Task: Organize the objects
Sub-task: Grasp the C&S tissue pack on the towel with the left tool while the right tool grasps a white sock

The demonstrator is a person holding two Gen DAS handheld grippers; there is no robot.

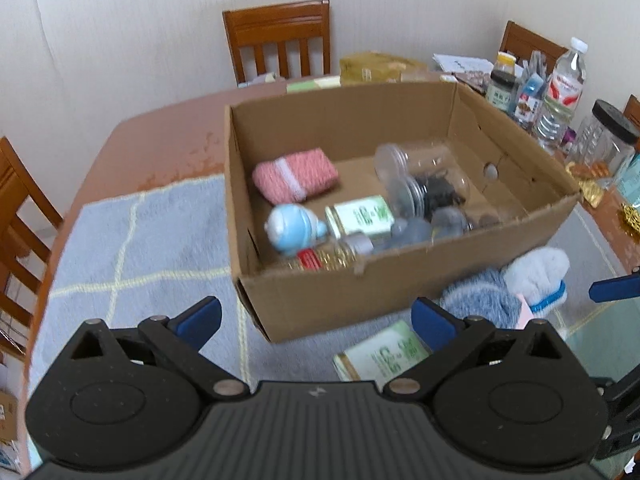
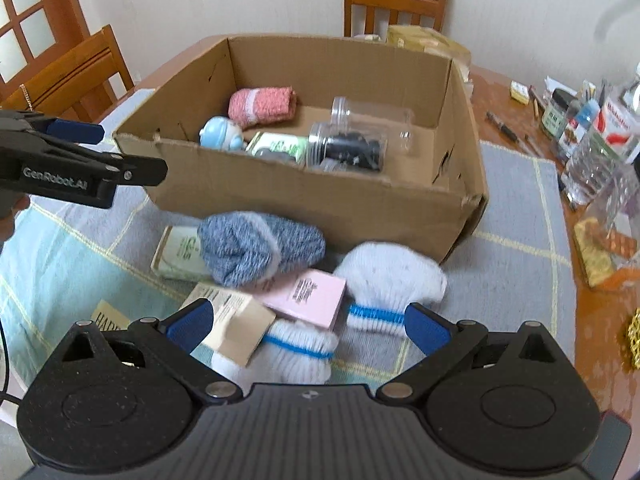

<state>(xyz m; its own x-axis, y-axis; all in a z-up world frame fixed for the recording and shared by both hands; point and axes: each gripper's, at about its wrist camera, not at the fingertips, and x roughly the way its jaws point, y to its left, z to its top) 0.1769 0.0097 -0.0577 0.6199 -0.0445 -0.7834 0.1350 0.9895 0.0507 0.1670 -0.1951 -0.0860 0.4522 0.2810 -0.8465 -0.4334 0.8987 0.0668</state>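
The left gripper (image 1: 316, 320), tongs apart and empty, hovers before the cardboard box (image 1: 340, 292); the right gripper (image 2: 306, 326), likewise spread and empty, hangs over the white socks (image 2: 390, 272), pink box (image 2: 310, 294) and blue-grey sock (image 2: 260, 246) heaped against the box's near wall. A grab there could pinch two items together. Free room lies on the cloth (image 1: 132, 240) at left; bottles (image 2: 600, 140) crowd the right.
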